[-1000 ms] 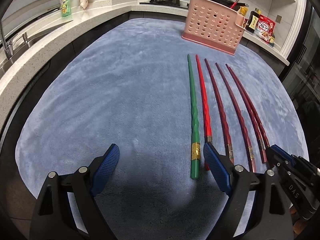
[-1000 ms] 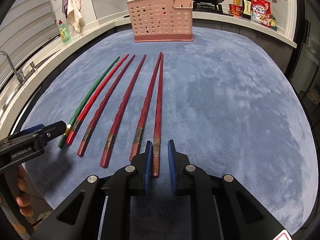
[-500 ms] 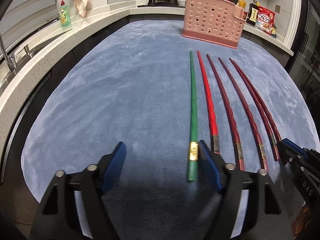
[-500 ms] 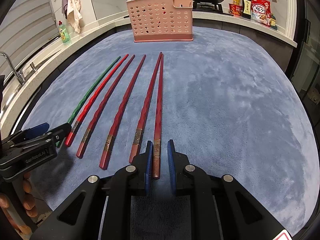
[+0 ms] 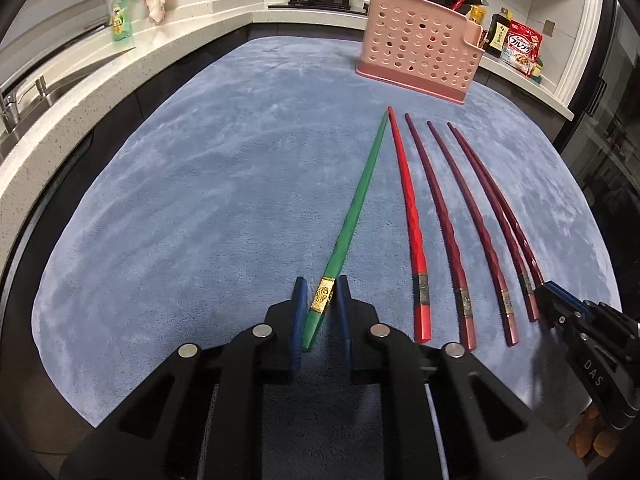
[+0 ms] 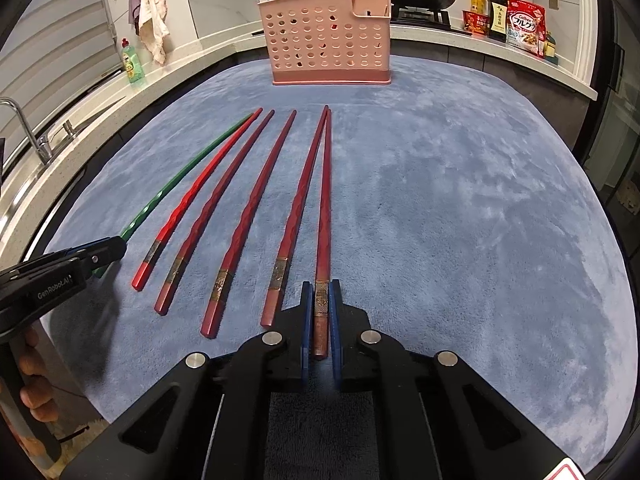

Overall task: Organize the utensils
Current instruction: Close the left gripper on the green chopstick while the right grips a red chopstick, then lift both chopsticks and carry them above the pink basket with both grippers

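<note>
Gripping green chopstick [image 5: 352,216], dark-red chopstick [image 6: 325,208]

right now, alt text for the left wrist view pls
The left gripper has its jaws closed on the green chopstick at its gold band, on a blue mat. Five red chopsticks lie to its right; a pink holder stands beyond.

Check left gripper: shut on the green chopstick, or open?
Shut on it. The left gripper has both blue pads against the green chopstick at its gold band, its far tip resting on the mat.
</note>
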`<state>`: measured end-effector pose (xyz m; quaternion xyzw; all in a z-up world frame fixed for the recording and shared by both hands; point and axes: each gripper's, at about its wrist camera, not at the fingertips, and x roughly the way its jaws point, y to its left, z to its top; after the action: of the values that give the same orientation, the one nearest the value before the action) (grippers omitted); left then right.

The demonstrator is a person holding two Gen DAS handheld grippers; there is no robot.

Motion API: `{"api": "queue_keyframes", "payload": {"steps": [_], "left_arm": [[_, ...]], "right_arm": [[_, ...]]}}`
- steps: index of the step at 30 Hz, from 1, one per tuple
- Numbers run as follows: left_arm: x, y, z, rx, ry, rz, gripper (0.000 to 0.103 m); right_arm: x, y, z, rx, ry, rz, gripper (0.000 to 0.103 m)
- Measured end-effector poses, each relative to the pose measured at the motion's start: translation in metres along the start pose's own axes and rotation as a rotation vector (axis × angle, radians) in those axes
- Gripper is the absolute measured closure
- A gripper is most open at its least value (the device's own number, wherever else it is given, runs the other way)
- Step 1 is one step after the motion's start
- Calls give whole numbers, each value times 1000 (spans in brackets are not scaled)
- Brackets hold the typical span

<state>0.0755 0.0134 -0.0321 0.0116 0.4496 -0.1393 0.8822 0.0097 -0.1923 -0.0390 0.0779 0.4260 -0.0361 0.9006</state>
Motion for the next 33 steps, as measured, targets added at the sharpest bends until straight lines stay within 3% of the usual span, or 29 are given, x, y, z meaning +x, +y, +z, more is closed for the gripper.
{"api": "queue_keyframes", "payload": {"steps": [7,13,25,33], "left_arm": [[-10,0,6,-11,19,-30,94],[-29,-5,20,-17,-13,-61,95],[-82,-4,79,-21,-155,-104,96],[-99,-6,123,6,-235,-74,96]], "right_arm": [[-15,-6,7,16,-30,0,96],[-42,-16,25,37,-100,0,96],[-96,-31,84,50,-276,-9,96],[-111,-43,116,80,-334,8,96]]}}
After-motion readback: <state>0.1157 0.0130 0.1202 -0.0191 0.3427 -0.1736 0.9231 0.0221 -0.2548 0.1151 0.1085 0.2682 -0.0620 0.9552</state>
